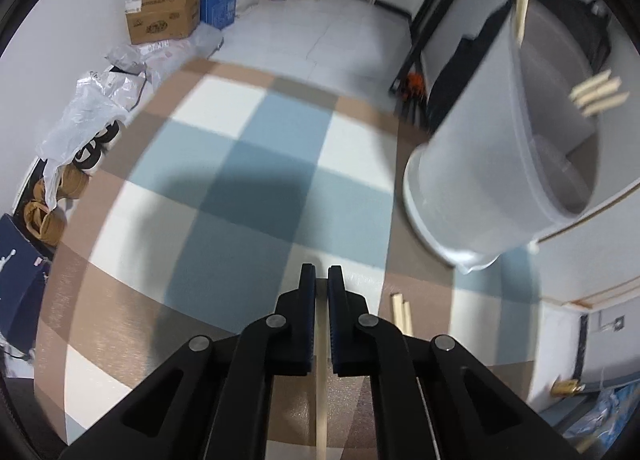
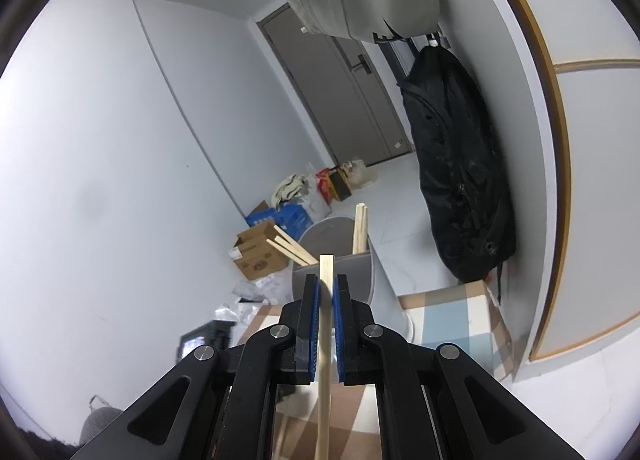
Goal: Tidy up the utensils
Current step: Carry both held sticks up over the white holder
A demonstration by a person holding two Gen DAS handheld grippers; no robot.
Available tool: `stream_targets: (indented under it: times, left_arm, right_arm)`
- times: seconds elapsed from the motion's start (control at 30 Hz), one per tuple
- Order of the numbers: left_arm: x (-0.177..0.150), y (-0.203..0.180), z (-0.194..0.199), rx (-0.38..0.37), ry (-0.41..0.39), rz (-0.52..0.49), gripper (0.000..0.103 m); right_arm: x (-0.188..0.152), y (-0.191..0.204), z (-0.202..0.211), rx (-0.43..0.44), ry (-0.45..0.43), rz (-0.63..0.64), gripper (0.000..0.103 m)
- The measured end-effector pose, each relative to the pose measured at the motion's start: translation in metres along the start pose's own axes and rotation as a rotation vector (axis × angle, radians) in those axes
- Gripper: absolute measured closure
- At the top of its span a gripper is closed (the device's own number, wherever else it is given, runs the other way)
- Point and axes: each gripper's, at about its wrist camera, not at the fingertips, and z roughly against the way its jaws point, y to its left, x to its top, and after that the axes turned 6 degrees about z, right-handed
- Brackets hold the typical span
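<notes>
Left wrist looks down at the checkered table [image 1: 248,164]; both views share the grey cup [image 1: 492,164].

Right gripper [image 2: 326,288]: jaws closed on one wooden chopstick [image 2: 325,340]. Grey holder [image 2: 340,264] beyond, containing more chopsticks [image 2: 360,228].

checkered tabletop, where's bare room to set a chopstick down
Bare: the checkered cloth ahead and left of the left tool. Crowded: the right side, with the grey cup and loose chopsticks beside the tool.

Even, cool indoor light. Ahead of the left gripper [image 1: 321,274] a soft shadow darkens the checked tablecloth [image 1: 224,164], which is motion-blurred. Fisheye bending and black vignetting frame both views.
</notes>
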Motion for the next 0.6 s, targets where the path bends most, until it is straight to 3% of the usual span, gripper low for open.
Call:
stream_targets:
  times: [0.27, 0.6]
  left_arm:
    - [0.007, -0.008, 0.055, -0.131, -0.168, -0.038, 0.101]
    - [0.049, -0.007, 0.112, -0.286, -0.356, -0.071, 0.102]
  right_arm:
    - [0.005, 0.011, -0.002, 0.007, -0.041, 0.024, 0.097]
    - [0.029, 0.027, -0.009, 0.02, -0.078, 0.07, 0.097]
